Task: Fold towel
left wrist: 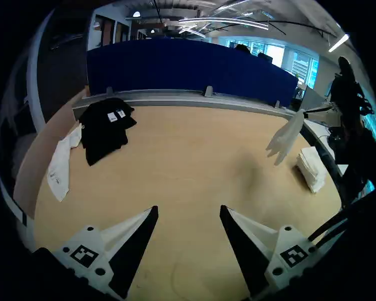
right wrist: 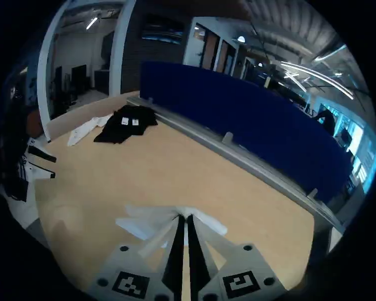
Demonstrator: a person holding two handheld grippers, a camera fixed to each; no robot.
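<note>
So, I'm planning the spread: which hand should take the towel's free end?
Left, probably: the left tongs are open and empty over the table; the right tongs are shut on the hanging towel.

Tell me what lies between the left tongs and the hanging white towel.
In the left gripper view, bare wooden tabletop stretches from the open left tongs to the hanging towel.

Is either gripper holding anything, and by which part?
The right gripper is shut on the white towel at its upper end, so it hangs; the left gripper is open and empty.
</note>
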